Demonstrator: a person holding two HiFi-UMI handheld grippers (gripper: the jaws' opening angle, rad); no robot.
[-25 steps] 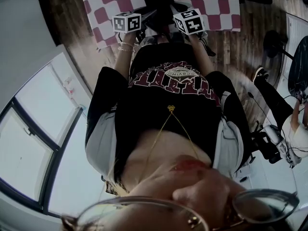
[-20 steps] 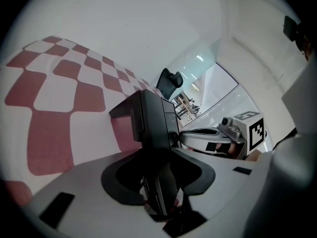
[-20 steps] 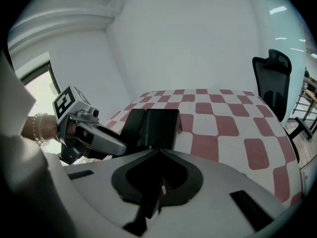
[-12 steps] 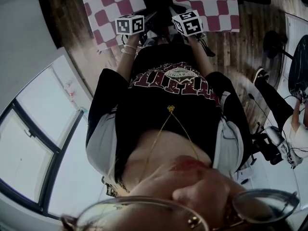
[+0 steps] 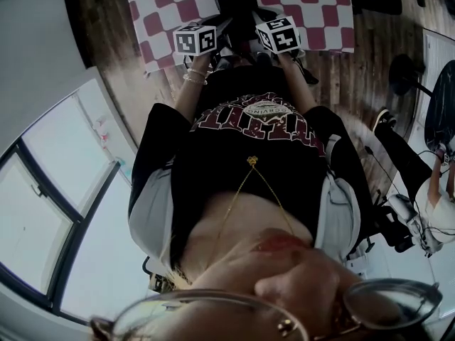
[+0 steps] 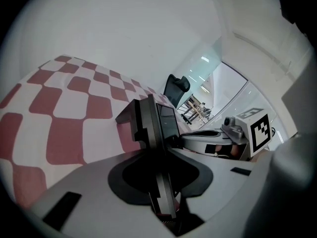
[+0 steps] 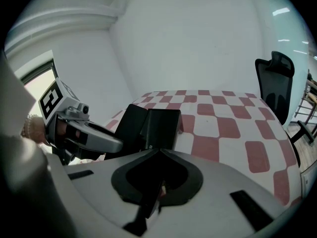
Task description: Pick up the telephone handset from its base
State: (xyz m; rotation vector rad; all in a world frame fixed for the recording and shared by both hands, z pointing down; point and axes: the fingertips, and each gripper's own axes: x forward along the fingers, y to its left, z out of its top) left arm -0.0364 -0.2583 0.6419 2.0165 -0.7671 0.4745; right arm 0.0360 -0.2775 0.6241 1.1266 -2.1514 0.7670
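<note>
A black telephone (image 5: 238,2) stands on the red-and-white checked tablecloth (image 5: 313,6), with both grippers close in front of it. In the left gripper view its handset (image 6: 143,123) rises as a dark slab on the left of the base (image 6: 169,120). My left gripper (image 6: 157,150) has its tips right at the handset and its jaws are closing. Contact between pads and handset does not show. My right gripper (image 7: 158,175) points at the phone (image 7: 158,125) from the other side. Its jaws show as a single dark strip.
The checked table's near edge (image 5: 178,62) runs just ahead of the person's body, above a wooden floor (image 5: 106,27). A black office chair (image 7: 275,83) stands beyond the table. Each gripper shows in the other's view: the left gripper (image 7: 81,130) and the right gripper (image 6: 223,138).
In the head view the left gripper's marker cube has edged a little to the right, closer to the telephone. The right cube has kept its place.
</note>
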